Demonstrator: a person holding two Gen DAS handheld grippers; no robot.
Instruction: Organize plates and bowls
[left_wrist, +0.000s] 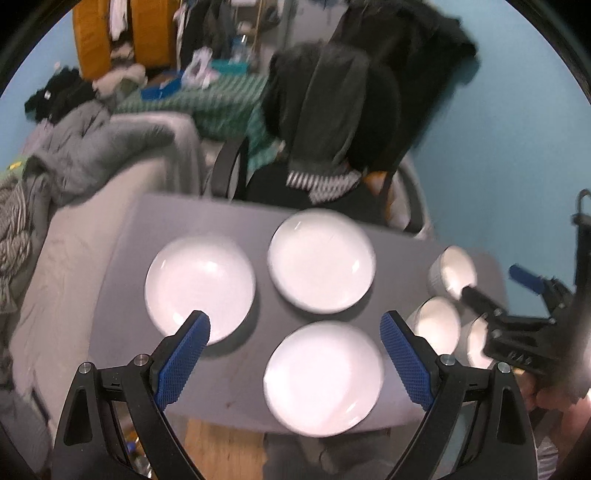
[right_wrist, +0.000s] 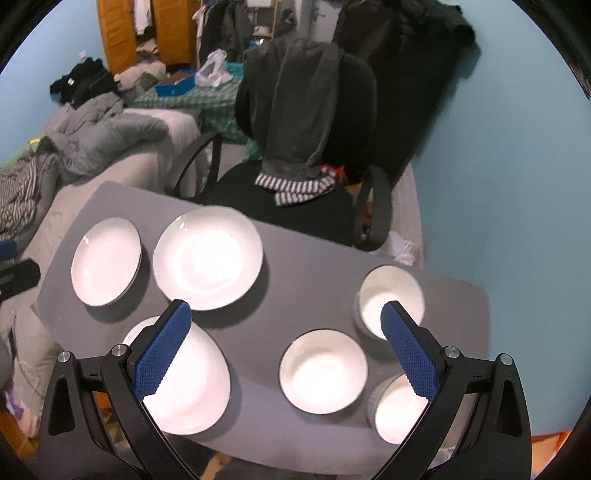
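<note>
Both claws wide open above white plates and bowls
Left claw (left_wrist: 295, 334) and right claw (right_wrist: 286, 325) hold nothing; the plate (left_wrist: 323, 378) below is hard, slippery, breakable, so pinch its rim

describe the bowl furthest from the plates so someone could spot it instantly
Start at the grey rectangular table, with three white plates on its left half and three white bowls on its right. The white round bowl with the grey outer wall sits at the far right, closest to the blue wall and the black office chair. Unlike the other two bowls near the front edge, it stands alone at the back.
</note>
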